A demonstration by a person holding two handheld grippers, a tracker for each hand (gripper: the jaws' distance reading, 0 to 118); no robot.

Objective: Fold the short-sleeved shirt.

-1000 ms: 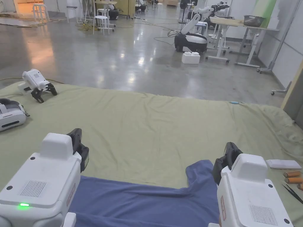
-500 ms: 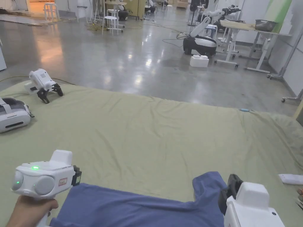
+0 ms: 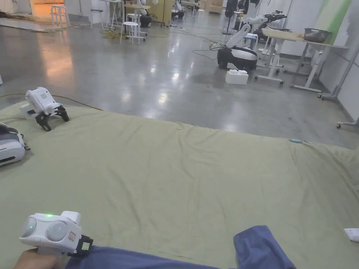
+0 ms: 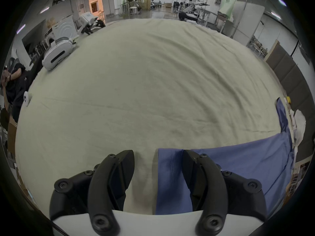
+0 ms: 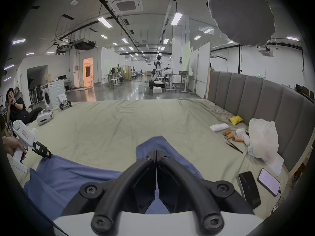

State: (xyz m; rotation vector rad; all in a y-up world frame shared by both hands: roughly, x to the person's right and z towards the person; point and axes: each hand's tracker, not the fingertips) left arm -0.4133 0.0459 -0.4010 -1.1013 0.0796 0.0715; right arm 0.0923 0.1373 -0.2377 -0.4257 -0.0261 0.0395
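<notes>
A blue short-sleeved shirt [image 3: 259,250] lies on the green bed sheet [image 3: 182,175] at the near edge, one sleeve sticking up toward the middle. My left gripper [image 3: 85,246] is at the shirt's left edge. In the left gripper view it [image 4: 157,154] stands open and low over the sheet, one jaw over the blue shirt [image 4: 238,161] and the other over bare sheet. My right gripper [image 5: 156,152] is shut, its tips pinching the blue shirt [image 5: 153,143] near the sleeve. The left gripper [image 5: 46,153] sits at the far left of that view.
A spare gripper [image 3: 43,105] and a white headset [image 3: 10,149] lie at the bed's far left. Orange rolls [image 5: 230,135], a plastic bag [image 5: 263,141], a phone [image 5: 269,181] and a black case [image 5: 248,188] sit by the grey headboard [image 5: 255,93]. A person [image 5: 16,106] sits left.
The left gripper has turned on its side and come down to the shirt's left edge. The right gripper has dropped out of the head view. The head camera has tilted up.
</notes>
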